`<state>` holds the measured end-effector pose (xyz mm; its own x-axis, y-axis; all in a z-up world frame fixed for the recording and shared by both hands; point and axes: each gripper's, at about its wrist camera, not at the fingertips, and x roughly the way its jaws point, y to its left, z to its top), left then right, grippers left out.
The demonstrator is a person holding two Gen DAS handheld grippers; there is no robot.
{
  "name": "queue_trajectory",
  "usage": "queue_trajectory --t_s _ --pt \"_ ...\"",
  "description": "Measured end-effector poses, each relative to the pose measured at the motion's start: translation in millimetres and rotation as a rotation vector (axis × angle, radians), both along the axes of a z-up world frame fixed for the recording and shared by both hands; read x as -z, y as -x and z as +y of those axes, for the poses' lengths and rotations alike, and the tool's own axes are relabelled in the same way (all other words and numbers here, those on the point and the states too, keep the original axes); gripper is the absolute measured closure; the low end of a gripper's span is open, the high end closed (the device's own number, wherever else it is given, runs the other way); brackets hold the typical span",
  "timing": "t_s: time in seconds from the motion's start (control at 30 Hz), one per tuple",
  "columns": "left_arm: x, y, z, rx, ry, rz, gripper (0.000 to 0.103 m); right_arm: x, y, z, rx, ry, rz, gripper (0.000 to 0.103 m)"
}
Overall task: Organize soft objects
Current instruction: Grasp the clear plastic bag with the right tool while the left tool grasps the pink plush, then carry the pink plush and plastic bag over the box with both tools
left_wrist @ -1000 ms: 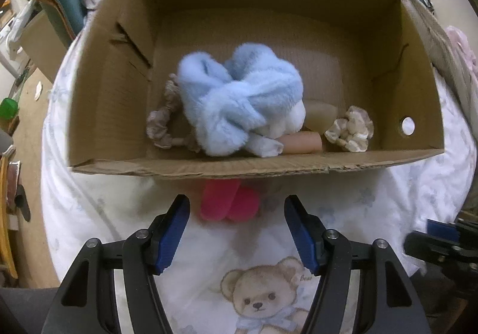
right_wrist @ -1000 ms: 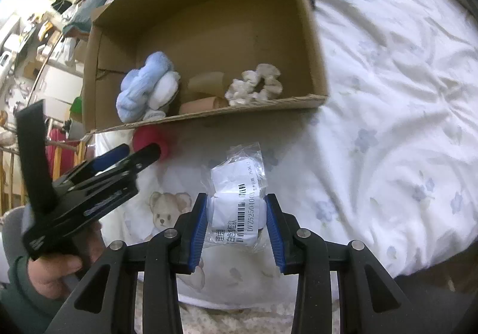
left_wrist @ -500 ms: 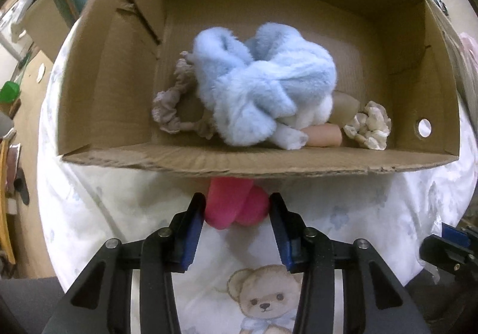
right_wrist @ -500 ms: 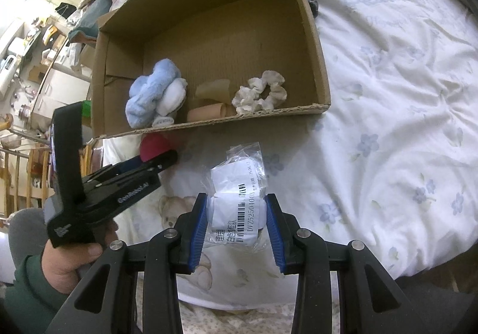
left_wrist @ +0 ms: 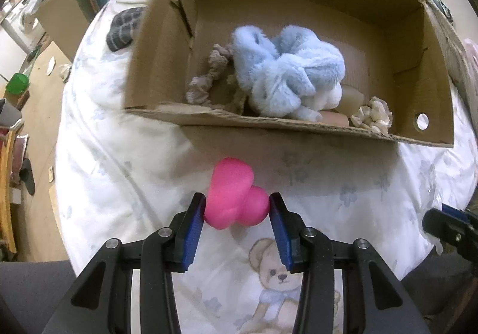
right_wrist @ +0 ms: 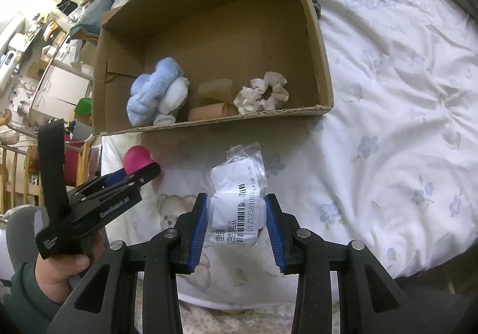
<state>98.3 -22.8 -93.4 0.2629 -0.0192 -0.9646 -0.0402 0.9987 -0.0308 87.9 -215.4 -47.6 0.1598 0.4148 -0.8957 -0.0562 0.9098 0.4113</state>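
Since a second ago my left gripper (left_wrist: pixel 237 207) has closed its blue pads on the soft pink heart-shaped toy (left_wrist: pixel 234 195) and drawn it back from the open brown cardboard box (left_wrist: pixel 161 35), which now sits farther off. My right gripper (right_wrist: pixel 236 216) still pinches the clear plastic bag with a white barcode label (right_wrist: pixel 239 202). Both hover over the white flower-print bedsheet with a teddy bear (left_wrist: pixel 328 181); cluttered shelves (right_wrist: pixel 35 44) line the room's left.

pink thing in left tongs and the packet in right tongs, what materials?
Pink piece: looks like matte foam or soft rubber, smooth rounded lobes, no shine. Packet: clear glossy plastic film, crinkled with glints, printed barcode label, white folded contents that could be fabric.
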Motion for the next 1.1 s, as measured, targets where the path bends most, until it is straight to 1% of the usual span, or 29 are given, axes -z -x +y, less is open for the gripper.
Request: queue_trajectory --t_s 0.07,0.17,0.27,0.37,0.53,0.73,0.9,1.1 --pt "-3 12 6 -0.009 0.003 -0.003 0.063 -4 1 1 -0.004 -0.004 -0.009 0.063" --pt "-23 17 21 -0.014 0.024 -0.007 0.063 -15 3 1 -0.003 -0.019 -0.042 0.063" --pt "-43 17 16 0.003 0.025 -0.034 0.063 -28 7 0 0.004 -0.044 -0.074 0.063" --pt "-71 25 21 0.001 0.036 -0.076 0.063 -40 10 -3 0.010 -0.048 -0.091 0.063" --pt "-115 29 21 0.019 0.062 -0.161 0.063 -62 15 -10 0.044 -0.082 -0.117 0.063" --pt "-157 21 29 0.034 0.084 -0.231 0.063 -90 8 -7 0.046 -0.083 -0.173 0.063" --pt "-167 7 29 0.054 0.074 -0.256 0.063 -109 -6 -5 0.051 -0.105 -0.198 0.063" --pt "-171 -8 21 0.078 0.073 -0.263 0.063 -115 -27 1 0.043 -0.100 -0.207 0.063"
